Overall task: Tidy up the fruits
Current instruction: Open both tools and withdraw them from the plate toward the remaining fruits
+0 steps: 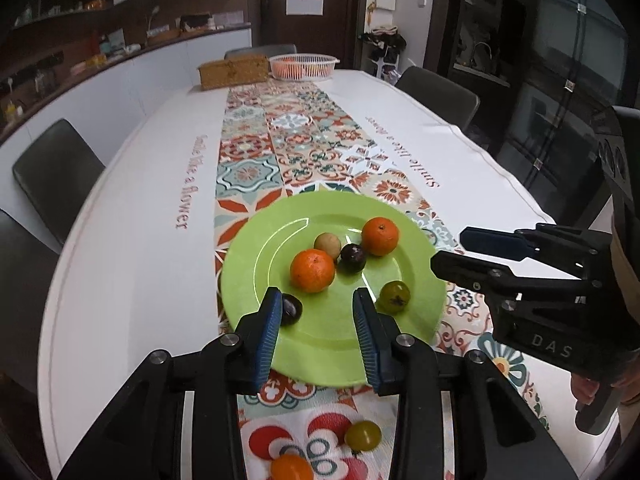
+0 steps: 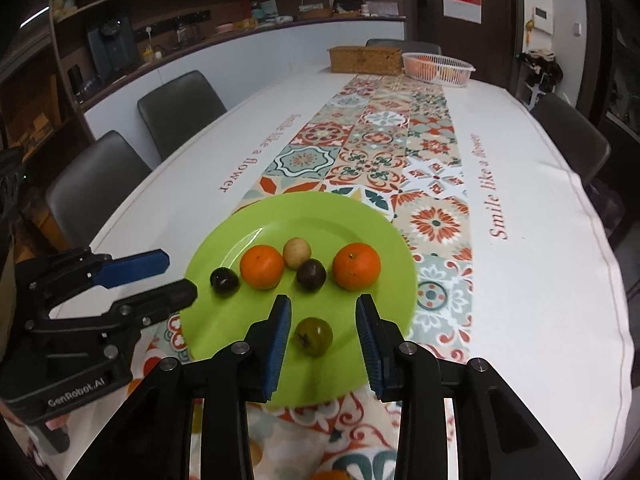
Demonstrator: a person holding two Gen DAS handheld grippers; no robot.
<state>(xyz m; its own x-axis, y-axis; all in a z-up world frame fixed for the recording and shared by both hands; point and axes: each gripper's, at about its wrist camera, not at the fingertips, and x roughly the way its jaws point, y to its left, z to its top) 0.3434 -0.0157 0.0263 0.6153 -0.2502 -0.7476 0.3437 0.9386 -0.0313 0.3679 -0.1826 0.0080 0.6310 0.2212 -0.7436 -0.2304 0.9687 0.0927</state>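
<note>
A green plate (image 1: 320,344) (image 2: 224,328) lies on the patterned runner. On it are two oranges (image 1: 312,271) (image 1: 380,236), a tan fruit (image 1: 327,243), two dark fruits (image 1: 353,257) (image 1: 290,309) and a green fruit (image 1: 395,296) (image 2: 314,336). My left gripper (image 1: 316,302) is open and empty above the plate's near side; the dark fruit lies just beyond its left finger. My right gripper (image 2: 323,308) is open, with the green fruit lying between its fingers on the plate. A green fruit (image 1: 363,435) and an orange (image 1: 291,467) lie on the runner near me.
A woven box (image 1: 233,71) and a white basket (image 1: 304,66) holding orange fruit stand at the table's far end. Dark chairs (image 1: 56,176) (image 2: 180,108) line both sides. The right gripper body (image 1: 532,280) hovers right of the plate; the left one (image 2: 92,292) shows on its left.
</note>
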